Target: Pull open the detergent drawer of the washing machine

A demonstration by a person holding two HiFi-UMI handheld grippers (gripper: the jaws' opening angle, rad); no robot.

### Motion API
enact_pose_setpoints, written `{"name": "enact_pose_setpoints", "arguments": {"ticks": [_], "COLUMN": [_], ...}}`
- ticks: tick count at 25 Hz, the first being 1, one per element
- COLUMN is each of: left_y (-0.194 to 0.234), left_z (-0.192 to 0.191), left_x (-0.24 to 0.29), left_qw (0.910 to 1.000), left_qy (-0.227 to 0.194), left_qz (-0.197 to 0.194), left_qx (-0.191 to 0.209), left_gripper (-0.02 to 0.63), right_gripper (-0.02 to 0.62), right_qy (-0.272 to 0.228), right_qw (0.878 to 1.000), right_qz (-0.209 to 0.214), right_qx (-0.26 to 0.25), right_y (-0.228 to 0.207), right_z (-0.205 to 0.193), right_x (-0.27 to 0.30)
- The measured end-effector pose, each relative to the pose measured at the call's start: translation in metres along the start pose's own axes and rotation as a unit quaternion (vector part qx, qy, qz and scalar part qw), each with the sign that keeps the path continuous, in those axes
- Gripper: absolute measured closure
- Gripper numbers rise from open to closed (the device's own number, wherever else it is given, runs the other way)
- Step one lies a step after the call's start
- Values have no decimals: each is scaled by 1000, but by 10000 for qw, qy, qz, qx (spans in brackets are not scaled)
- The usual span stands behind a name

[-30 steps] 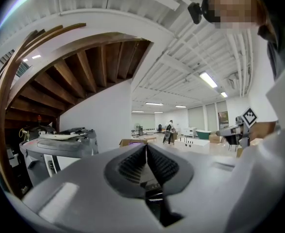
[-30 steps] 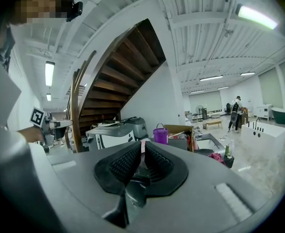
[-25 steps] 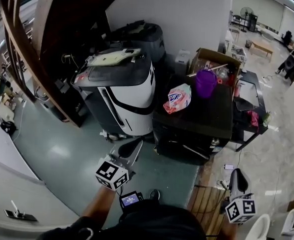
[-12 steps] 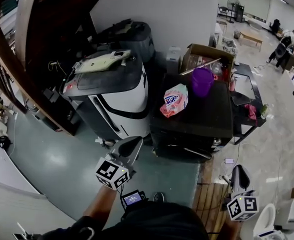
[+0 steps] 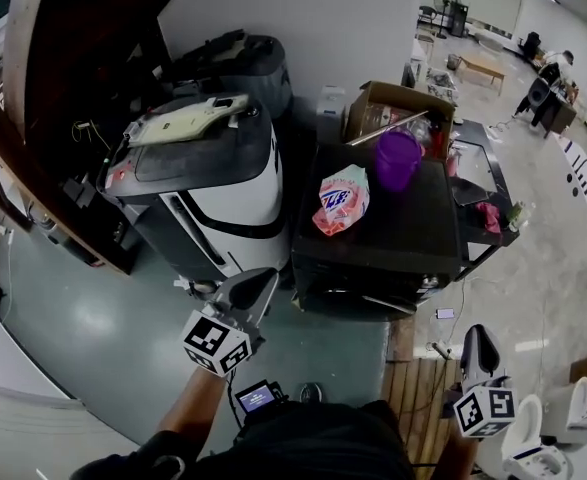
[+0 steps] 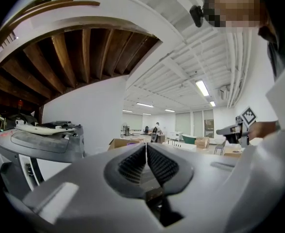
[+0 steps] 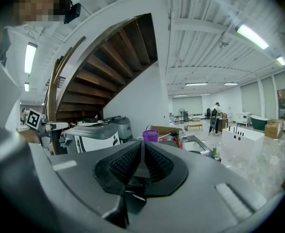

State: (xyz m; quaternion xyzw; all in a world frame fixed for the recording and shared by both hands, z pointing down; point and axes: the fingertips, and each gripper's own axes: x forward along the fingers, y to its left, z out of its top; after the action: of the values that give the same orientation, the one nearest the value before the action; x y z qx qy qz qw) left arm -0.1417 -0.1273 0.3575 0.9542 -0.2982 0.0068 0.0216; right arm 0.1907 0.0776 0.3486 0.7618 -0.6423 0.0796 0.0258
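Left gripper: jaws pressed together, nothing between them, pointing about level. Right gripper: jaws likewise closed and empty, tipped slightly down. In the head view the left gripper sits low centre-left and the right gripper low right, neither touching anything. Ahead stand two machines side by side: a white machine with a grey lid at 11 o'clock from the left gripper, and a black machine at 1 o'clock, carrying a bag and a purple bucket on top. I take the black one for the washer. Its front face shows only as a foreshortened strip, and the drawer cannot be made out. That front runs 9 to 3 o'clock across the view, so a drawer there should pull toward 6, at the person. The left gripper looks nearer, just off the front's left end. The right gripper has the front at 11 o'clock, farther away. Task not yet begun.
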Motion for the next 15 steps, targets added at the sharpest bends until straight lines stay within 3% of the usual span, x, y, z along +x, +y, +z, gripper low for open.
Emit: {"name": "enact_pose_setpoints", "arguments": {"ticks": [7,15], "left_y": [20,41], "left_z": [-3,-10], "left_x": [-14,-38], "left_qw": [9995,9969], "left_qy": [-176,-257], "left_qz": [134,599], "left_qx": [-242,-436], "left_gripper": [543,545], "right_gripper": [588,588], "right_qy": [88,48], "right_qw": [9998,9978], "right_qz": [108,547], "right_qx": [-175,-385], "right_y": [24,47], "right_z": [7,24], "right_x": [15,49]}}
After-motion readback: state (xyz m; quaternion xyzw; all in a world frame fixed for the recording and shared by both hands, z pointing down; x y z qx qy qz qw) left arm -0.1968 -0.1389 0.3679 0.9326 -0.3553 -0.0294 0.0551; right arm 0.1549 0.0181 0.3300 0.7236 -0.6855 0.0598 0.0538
